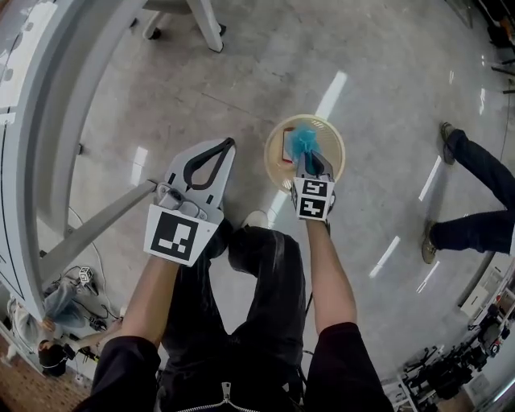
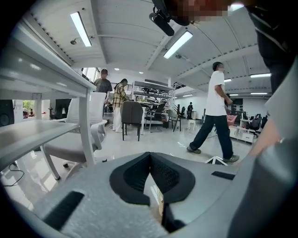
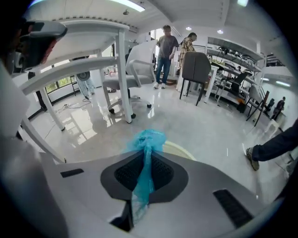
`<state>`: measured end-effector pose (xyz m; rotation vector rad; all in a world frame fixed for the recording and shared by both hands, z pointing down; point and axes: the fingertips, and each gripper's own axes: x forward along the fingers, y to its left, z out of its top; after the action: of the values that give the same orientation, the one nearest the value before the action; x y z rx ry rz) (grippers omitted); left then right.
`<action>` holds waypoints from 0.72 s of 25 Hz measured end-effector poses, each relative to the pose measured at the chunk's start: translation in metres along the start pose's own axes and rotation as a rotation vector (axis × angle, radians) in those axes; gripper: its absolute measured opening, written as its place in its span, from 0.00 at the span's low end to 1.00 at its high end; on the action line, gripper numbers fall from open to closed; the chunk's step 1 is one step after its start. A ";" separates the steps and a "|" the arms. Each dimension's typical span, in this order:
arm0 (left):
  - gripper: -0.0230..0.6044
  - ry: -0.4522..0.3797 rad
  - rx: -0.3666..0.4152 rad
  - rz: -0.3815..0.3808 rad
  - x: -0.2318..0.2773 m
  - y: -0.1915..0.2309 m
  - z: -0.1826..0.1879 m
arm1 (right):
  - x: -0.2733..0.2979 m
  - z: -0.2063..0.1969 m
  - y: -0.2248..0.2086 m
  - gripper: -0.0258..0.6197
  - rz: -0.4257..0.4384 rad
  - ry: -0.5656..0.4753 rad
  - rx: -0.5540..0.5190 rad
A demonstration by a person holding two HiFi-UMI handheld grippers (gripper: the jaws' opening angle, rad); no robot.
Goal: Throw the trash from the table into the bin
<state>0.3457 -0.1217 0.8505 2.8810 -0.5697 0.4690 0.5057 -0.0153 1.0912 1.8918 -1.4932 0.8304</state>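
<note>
A round cream bin (image 1: 271, 163) stands on the floor in front of me, with a red-and-white piece of trash (image 1: 287, 146) inside. My right gripper (image 1: 311, 162) hangs just over the bin's near side, tilted down and shut on a crumpled blue plastic wrapper (image 1: 304, 140). In the right gripper view the blue wrapper (image 3: 147, 140) sticks out past the jaw tips of the right gripper (image 3: 148, 157), and the bin's rim (image 3: 180, 149) shows just beyond. My left gripper (image 1: 228, 146) is to the left of the bin. The left gripper (image 2: 150, 157) has its jaws together with nothing in them.
A grey table frame (image 1: 74, 105) curves along the left, with a slanted leg (image 1: 96, 227). A chair base (image 1: 205, 22) stands at the top. A bystander's legs (image 1: 475, 193) are on the right. My own legs and shoe (image 1: 256, 218) are below the bin. A person (image 2: 215, 111) walks ahead.
</note>
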 end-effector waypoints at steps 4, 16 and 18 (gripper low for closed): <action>0.05 0.001 0.001 0.000 0.005 0.007 -0.015 | 0.026 -0.031 -0.002 0.07 -0.005 0.108 0.027; 0.05 0.030 0.009 -0.039 0.030 0.007 -0.029 | 0.056 -0.056 -0.002 0.14 0.035 0.179 0.044; 0.05 0.034 0.017 -0.042 0.031 0.009 -0.026 | 0.057 -0.055 -0.003 0.30 0.018 0.174 0.050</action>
<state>0.3621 -0.1346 0.8859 2.8892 -0.5015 0.5182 0.5128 -0.0071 1.1696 1.7938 -1.3965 1.0224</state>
